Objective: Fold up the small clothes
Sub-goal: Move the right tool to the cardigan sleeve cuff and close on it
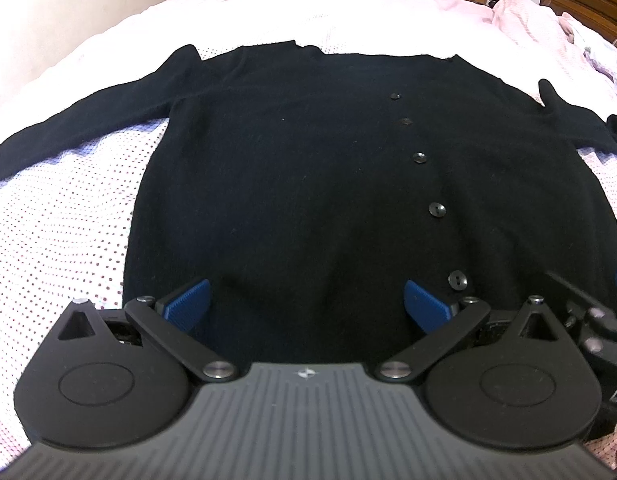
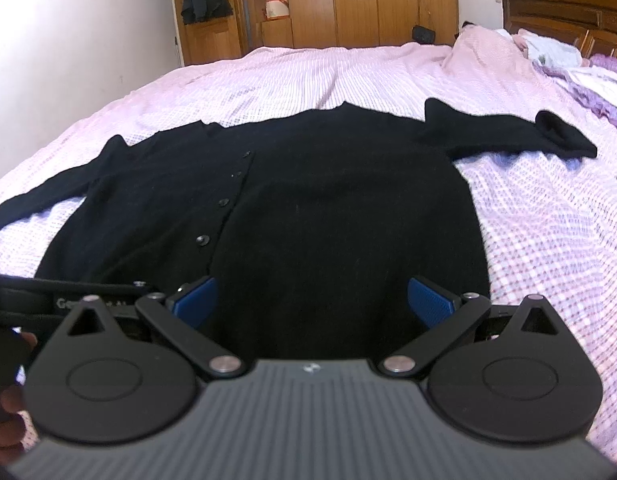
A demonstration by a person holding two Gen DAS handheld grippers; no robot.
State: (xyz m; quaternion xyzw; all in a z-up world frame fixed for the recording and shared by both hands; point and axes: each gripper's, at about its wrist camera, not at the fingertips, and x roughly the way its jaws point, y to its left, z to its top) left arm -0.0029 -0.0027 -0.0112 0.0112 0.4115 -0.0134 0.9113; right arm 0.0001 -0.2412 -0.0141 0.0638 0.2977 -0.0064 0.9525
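Directly ahead of the left gripper (image 1: 306, 306), whose blue pads (image 1: 188, 300) stand wide apart with nothing between them, lies the hem of a black cardigan (image 1: 308, 184), spread flat and front up on a dotted pink bedspread (image 1: 68, 216). Its row of buttons (image 1: 437, 209) runs away from the tool just right of the right pad, and the lowest button sits just beside that pad. One sleeve stretches far out to the left; the other reaches right past the frame edge. Beside this tool on the right, part of the other tool shows. The right gripper (image 2: 312, 304) is likewise spread wide and empty, over the hem further right, with the buttons (image 2: 203, 239) ahead to its left and a sleeve (image 2: 508, 132) with a turned cuff ahead to its right. Beyond the cardigan (image 2: 328, 208), the bedspread (image 2: 308, 76) runs to wooden wardrobes (image 2: 368, 0).
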